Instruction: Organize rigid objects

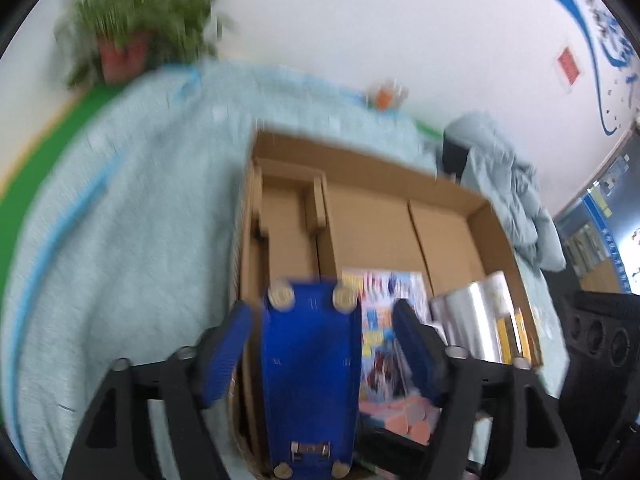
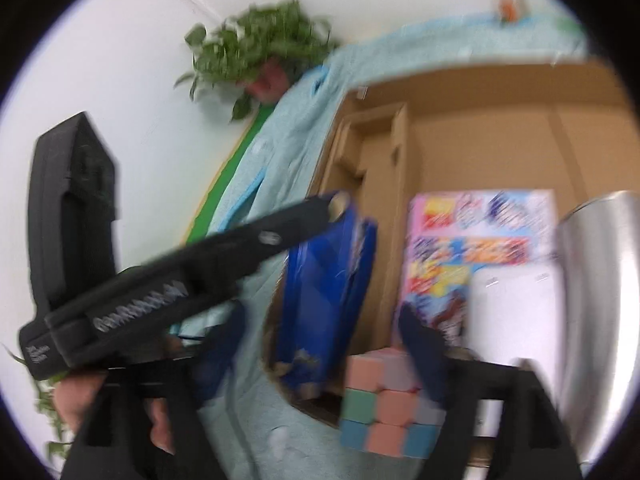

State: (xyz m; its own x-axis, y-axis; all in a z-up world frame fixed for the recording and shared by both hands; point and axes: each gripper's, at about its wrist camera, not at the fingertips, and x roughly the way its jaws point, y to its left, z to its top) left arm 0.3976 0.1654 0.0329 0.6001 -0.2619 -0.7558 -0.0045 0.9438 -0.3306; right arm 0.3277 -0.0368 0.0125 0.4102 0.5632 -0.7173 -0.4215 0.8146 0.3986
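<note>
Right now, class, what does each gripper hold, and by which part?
Nothing: left gripper open, straddling the blue plastic stapler without touching; right gripper open.

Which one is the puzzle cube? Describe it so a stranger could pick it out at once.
Find the open cardboard box lying on the pale blue cloth. At its near edge, beside the upright blue object and in front of the colourful printed booklet, sits the puzzle cube. It is the only thing there with a grid of pastel pink, green and blue squares.
</note>
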